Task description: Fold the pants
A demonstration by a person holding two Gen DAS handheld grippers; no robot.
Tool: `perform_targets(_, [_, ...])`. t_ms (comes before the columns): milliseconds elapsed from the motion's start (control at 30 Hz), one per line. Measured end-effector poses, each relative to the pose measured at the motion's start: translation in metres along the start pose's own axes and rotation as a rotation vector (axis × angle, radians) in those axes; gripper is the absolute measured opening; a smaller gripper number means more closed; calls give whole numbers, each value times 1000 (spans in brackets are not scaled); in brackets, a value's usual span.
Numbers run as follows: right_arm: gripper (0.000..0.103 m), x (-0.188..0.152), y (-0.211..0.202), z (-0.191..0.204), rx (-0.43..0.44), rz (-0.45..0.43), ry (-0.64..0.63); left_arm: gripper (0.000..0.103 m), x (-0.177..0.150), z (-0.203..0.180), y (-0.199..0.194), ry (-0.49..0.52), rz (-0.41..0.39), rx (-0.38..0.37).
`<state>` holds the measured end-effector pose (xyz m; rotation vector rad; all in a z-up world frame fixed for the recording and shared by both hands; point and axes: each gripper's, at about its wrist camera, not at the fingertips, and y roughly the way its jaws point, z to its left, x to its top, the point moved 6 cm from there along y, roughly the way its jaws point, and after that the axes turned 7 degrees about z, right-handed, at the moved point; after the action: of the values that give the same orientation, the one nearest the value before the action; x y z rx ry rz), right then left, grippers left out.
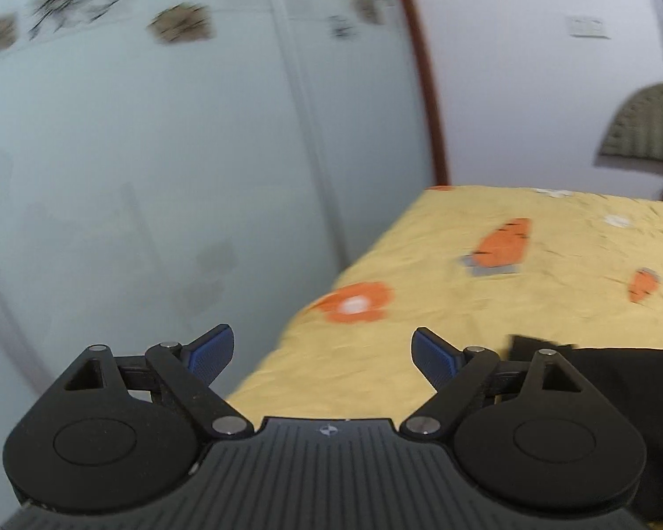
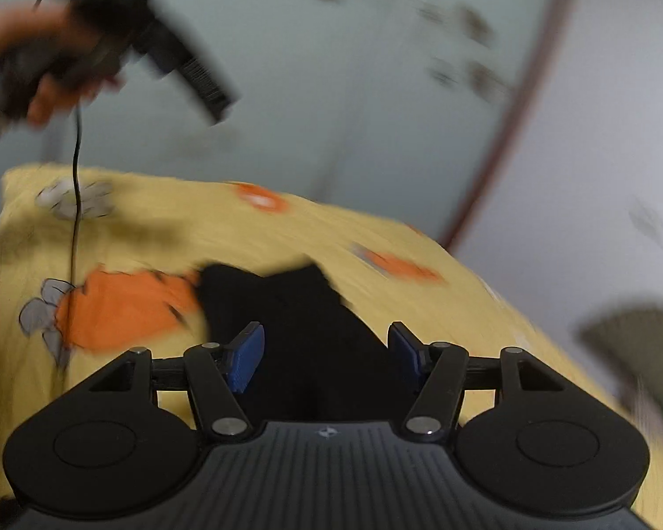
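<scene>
While both cameras blur with motion, the biggest thing either one shows is the pale blue-grey wardrobe front (image 1: 154,168) with smudgy dark flower prints near its top, edged by a reddish-brown frame (image 1: 424,88) and then a white wall (image 1: 530,79). Below it spreads the bed in its yellow sheet (image 1: 442,309), dotted with orange carrots and flowers; only the right wrist view takes in the sheet's far left corner, with a grey-white flower printed there. On the sheet lie the black pants (image 2: 287,309), a dark bunched heap. From the right wrist camera they sit dead ahead, filling the gap between the blue pads, though I cannot tell whether the pads touch the cloth; from the left wrist camera only an edge of them (image 1: 605,380) shows at the lower right, off to the side of that tool. An olive knitted thing (image 1: 641,128) hangs at the right edge of both views. The right gripper (image 2: 325,355) has its fingers spread apart, pinching nothing. The left gripper (image 1: 322,355) is spread wider still over bare sheet, and only the right wrist view shows it from outside, raised at upper left in a bare hand (image 2: 44,70) with a thin black cable (image 2: 76,203) dangling down.
</scene>
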<state>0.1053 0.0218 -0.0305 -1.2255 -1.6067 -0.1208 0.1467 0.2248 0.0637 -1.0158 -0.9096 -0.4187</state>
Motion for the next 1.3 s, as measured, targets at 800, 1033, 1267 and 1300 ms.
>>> perform_targets(800, [18, -4, 11, 6, 9, 114, 138, 95, -20, -85, -12, 131, -24, -397])
perform_targets(1033, [19, -179, -150, -141, -477, 309, 586, 96, -37, -220, -61, 324, -20, -661])
perform_targets(1267, [19, -347, -281, -225, -700, 327, 1155, 96, -71, -359, -78, 510, 80, -889])
perform_targets(1300, [19, -361, -288, -232, -695, 298, 1215, 96, -74, -376, -72, 521, 106, -885])
